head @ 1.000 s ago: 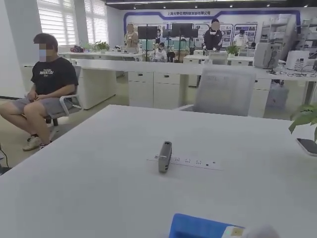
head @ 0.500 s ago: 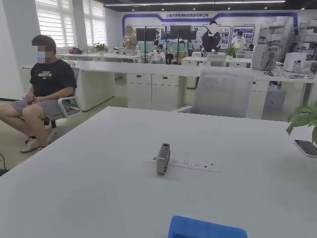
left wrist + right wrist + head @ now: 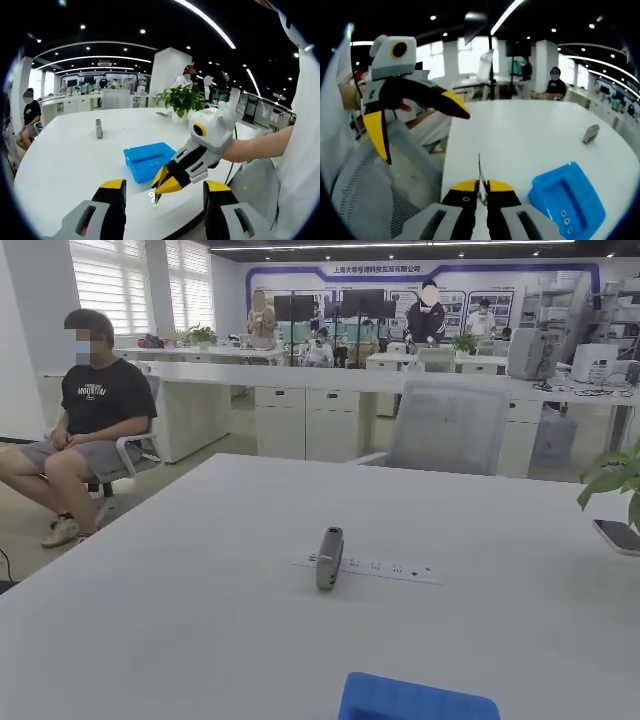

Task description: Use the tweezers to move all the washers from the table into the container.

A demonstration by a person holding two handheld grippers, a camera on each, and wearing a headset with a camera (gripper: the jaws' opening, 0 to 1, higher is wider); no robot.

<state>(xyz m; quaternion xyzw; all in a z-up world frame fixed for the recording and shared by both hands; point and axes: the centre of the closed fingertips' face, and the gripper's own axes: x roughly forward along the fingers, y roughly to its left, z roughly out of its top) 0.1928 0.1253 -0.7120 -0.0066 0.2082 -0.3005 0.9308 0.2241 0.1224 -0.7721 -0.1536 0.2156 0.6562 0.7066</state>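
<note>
White counter (image 3: 200,620) in an open office. Jaws of left hand-held gripper (image 3: 165,186) spread wide. Jaws of right hand-held gripper (image 3: 481,189) clamped on tweezers (image 3: 480,172), which stick out forward between them. In left gripper view the tweezers tip is down near the counter, right beside what look like two loose washers (image 3: 151,195), small and blurry. Blue container (image 3: 567,200) sits just ahead and to the right of right hand-held gripper, with three washers (image 3: 564,216) inside. Grey device (image 3: 330,557) lies well beyond container.
</note>
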